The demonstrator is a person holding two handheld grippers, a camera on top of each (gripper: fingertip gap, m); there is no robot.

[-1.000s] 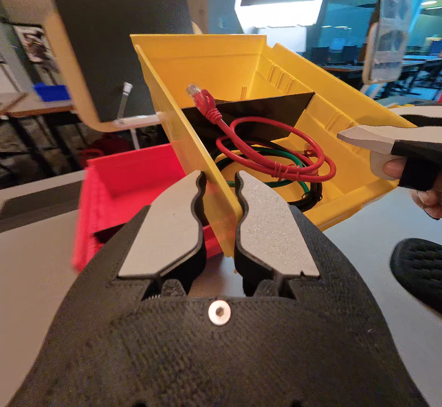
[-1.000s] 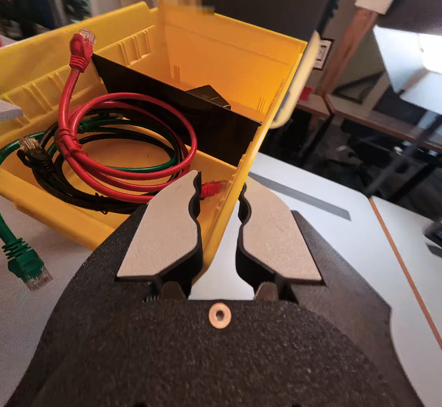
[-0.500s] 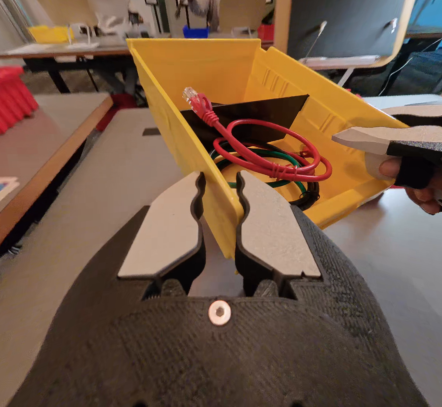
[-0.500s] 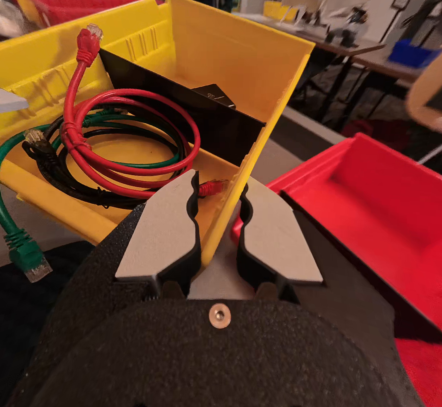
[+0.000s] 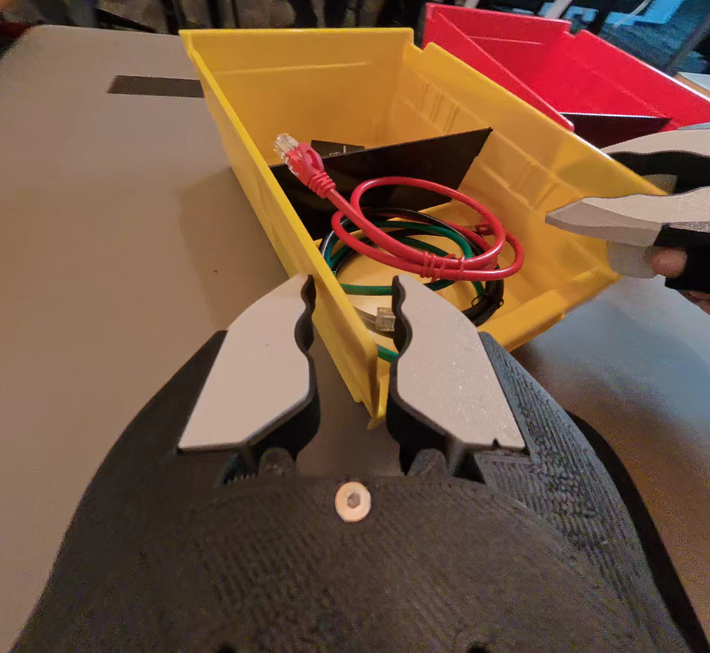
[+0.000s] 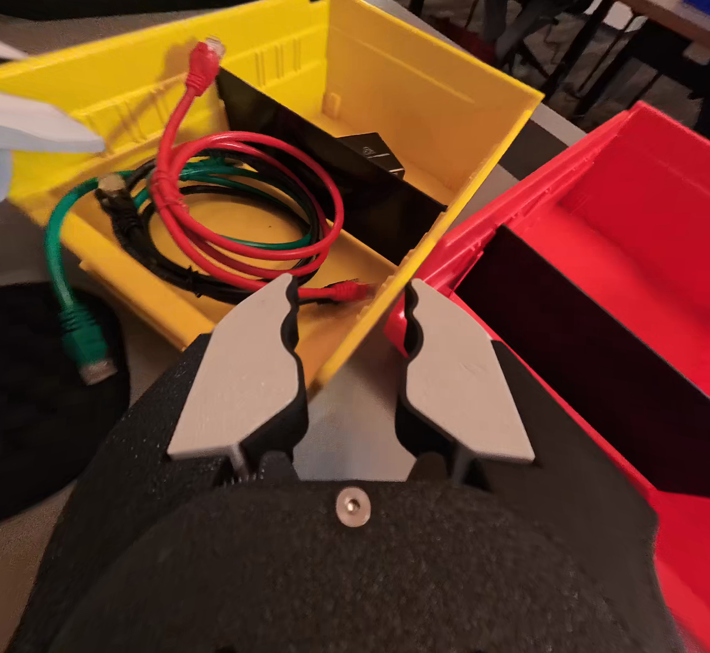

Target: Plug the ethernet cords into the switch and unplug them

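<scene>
A yellow bin stands on the table and holds coiled red, green and black ethernet cords in front of a black divider. The black switch lies behind the divider. My left gripper is open astride the bin's left wall. My right gripper is open astride the bin's right wall. A green plug hangs outside over the bin's low front. The right gripper also shows in the left wrist view.
A red bin with a black divider stands right against the yellow bin's right side. A black round pad lies on the grey table in front. Other tables and chair legs stand behind. About 10 centimetres separates my left fingertips from the green plug.
The yellow bin swung around with both grippers and came down onto the table beside the red bin. Both grippers' fingers have spread apart and let go of the walls.
</scene>
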